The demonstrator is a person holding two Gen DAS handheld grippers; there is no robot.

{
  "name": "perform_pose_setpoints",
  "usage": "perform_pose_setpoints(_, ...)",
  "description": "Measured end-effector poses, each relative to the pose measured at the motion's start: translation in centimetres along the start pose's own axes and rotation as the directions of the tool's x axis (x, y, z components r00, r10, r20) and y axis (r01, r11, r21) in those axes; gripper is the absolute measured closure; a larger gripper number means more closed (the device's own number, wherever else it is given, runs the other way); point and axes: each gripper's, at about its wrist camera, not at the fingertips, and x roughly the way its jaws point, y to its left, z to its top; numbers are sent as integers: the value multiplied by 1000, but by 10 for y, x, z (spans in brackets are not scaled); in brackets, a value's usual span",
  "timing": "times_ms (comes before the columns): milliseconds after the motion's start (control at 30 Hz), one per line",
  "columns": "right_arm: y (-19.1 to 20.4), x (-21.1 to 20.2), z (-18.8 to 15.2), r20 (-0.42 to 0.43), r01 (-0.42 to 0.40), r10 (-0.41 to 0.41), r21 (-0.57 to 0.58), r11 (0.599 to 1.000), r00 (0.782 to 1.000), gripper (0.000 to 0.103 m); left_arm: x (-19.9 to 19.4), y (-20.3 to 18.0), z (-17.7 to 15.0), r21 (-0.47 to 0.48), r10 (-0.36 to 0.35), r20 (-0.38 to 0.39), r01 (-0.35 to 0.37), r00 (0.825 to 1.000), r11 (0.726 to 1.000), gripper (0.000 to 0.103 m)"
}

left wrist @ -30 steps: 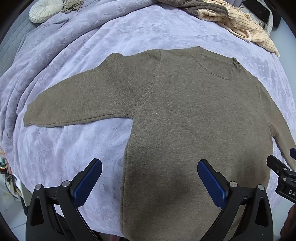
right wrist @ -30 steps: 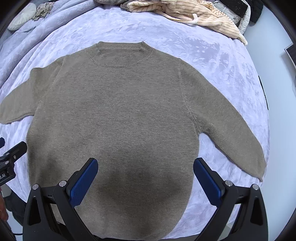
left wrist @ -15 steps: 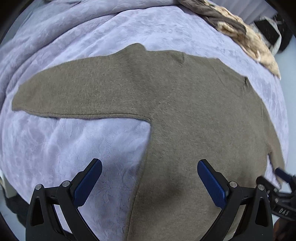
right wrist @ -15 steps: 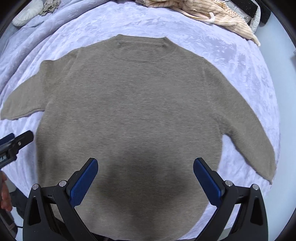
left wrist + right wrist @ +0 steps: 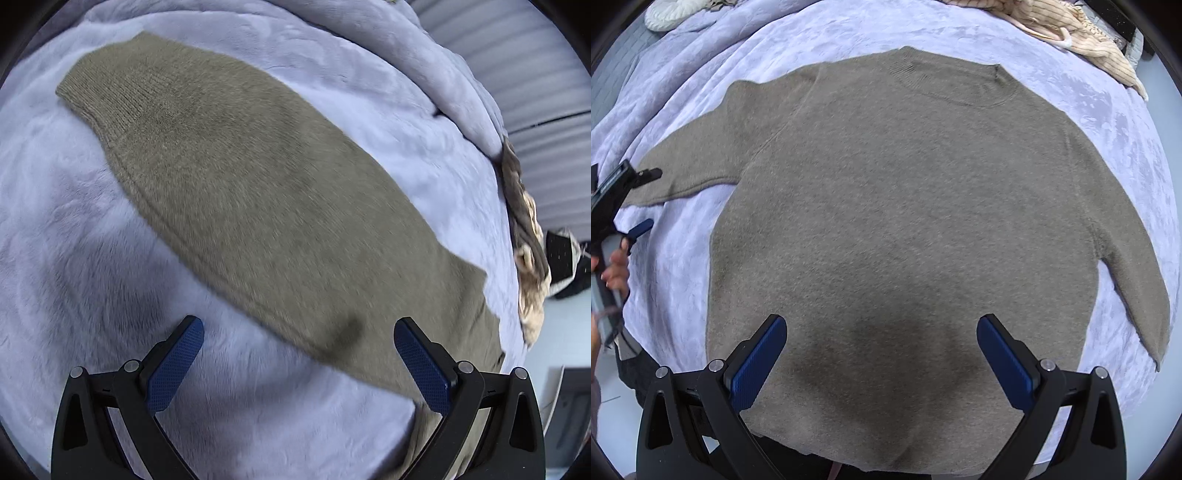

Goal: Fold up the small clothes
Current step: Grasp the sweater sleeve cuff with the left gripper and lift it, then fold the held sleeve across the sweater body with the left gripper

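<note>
Sweater, olive-brown fuzzy knit with ribbed crew neck (image 5: 905,206): lies flat and fully spread, front up, on a lavender plush bedspread (image 5: 1108,122). No fold made yet; the whole task remains.

Left sleeve (image 5: 207,155): stretched out straight ahead of the left tool (image 5: 295,363), cuff at the far end. Tool's blue pads wide apart, holding nothing; sleeve edge passes just ahead of the gap. Judged the likely first piece to fold inward.

Body panel: directly ahead of and beneath the right tool (image 5: 882,362), whose pads also stand wide, empty, poised over the hem area.

Right sleeve (image 5: 1137,288): angled down to the right of the right tool, unfolded.

Left to do, as judged: both sleeves in, then body folded.

Beyond, at the far right edge of the bed: cream ribbed garment (image 5: 1086,33), in a heap, unfolded.
</note>
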Motion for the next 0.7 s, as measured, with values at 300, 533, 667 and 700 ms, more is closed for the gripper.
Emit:
perform_pose_setpoints(300,13,5,1,-11,-10,10,-16,1000,1000,0,-7,-7,33,18,42,156,-45,987,999,93)
perform_pose_setpoints(533,-5,-5,-1,21,-29,29,27,999,999,0,-70,-105,9,334,-44,340,-77,939,939,93)
perform_pose_setpoints(667,-25,-13,-4,44,-37,34,73,997,998,0,-92,-187,-25,521,-197,348,-14,917,853,93)
perform_pose_setpoints(700,-32,-15,-6,51,-39,35,86,996,998,0,-93,-212,-37,567,-239,328,11,914,823,93)
